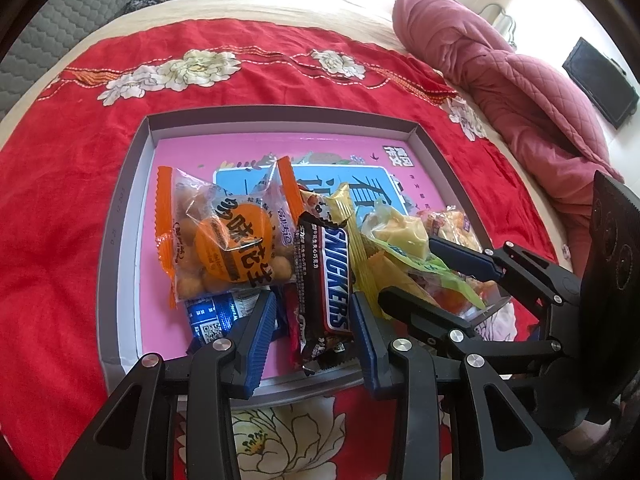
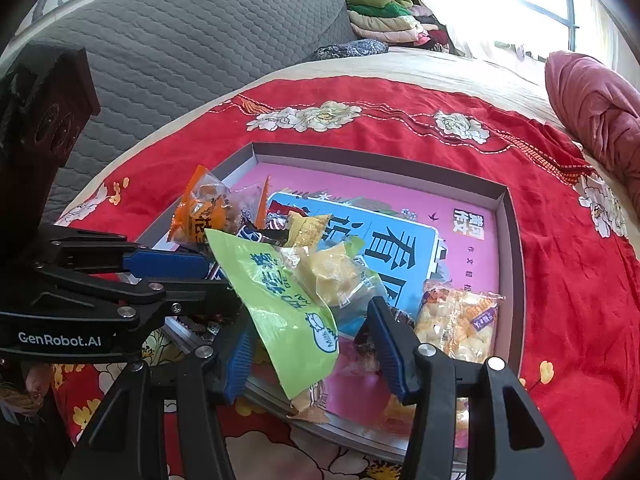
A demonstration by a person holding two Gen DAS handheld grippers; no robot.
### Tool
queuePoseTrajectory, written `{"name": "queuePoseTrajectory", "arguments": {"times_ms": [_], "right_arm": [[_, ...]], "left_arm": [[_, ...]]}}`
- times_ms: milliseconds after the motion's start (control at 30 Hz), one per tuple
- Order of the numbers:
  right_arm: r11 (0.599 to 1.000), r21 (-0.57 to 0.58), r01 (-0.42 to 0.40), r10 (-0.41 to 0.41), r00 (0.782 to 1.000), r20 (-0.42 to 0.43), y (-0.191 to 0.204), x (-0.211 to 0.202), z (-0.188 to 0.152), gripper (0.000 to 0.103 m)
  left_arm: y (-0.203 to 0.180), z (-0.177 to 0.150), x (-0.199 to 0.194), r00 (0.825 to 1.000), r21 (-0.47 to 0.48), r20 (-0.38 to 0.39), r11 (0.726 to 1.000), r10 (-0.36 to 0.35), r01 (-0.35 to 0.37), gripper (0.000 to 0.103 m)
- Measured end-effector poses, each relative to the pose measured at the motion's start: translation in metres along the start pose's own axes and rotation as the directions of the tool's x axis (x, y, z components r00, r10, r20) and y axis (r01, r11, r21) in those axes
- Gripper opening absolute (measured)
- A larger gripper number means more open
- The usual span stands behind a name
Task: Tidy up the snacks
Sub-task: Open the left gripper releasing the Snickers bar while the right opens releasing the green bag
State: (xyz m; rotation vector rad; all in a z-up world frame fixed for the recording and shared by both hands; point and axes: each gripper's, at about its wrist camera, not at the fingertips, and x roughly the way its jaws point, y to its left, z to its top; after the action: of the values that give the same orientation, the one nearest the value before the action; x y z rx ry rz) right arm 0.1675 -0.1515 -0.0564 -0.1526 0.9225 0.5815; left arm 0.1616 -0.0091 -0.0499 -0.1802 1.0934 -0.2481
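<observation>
A grey-rimmed shallow box [image 1: 120,216] with a pink printed bottom lies on the red flowered bedspread and holds a heap of snacks. My left gripper [image 1: 312,320] is open, its blue pads on either side of a Snickers bar [image 1: 326,276], just over the box's near rim. An orange bag of coated peanuts [image 1: 224,240] lies left of the bar. My right gripper [image 2: 312,340] is open around a green packet with a yellow cake [image 2: 280,292], which also shows in the left wrist view [image 1: 404,236]. A clear bag of puffed snacks [image 2: 460,320] lies to its right.
A blue wrapper [image 1: 216,316] lies under my left finger. A folded pink quilt [image 1: 520,80] sits on the bed at the right. A grey quilted headboard [image 2: 180,48] stands behind, with folded clothes [image 2: 388,16] beside it. The box's far half [image 2: 360,184] shows only its pink bottom.
</observation>
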Motion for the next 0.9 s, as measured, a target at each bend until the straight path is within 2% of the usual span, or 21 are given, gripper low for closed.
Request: {"name": "queuePoseTrajectory", "arguments": {"times_ms": [200,333,533,900], "right_arm": [[1.0,0.002,0.01,-0.01,1.0,0.004,0.0,-0.004,-0.003,0.054],[1.0,0.007,0.013,-0.013,1.0,0.005,-0.001,-0.005,-0.004,0.054],[0.999,0.016,0.03,-0.03,0.999,0.013,-0.003,-0.008,-0.006,0.054],[0.997,0.034,0.069,-0.07,0.997,0.022,-0.006,-0.015,-0.012,0.054]], "left_arm": [[0.0,-0.002,-0.001,1.0,-0.007,-0.006,1.0,-0.008,0.008,0.041],[0.0,-0.002,-0.002,1.0,-0.009,-0.005,1.0,-0.01,0.01,0.05],[-0.001,-0.005,-0.006,1.0,-0.007,-0.005,1.0,-0.008,0.008,0.056],[-0.004,-0.009,-0.013,1.0,-0.012,0.001,1.0,-0.012,0.012,0.06]]}}
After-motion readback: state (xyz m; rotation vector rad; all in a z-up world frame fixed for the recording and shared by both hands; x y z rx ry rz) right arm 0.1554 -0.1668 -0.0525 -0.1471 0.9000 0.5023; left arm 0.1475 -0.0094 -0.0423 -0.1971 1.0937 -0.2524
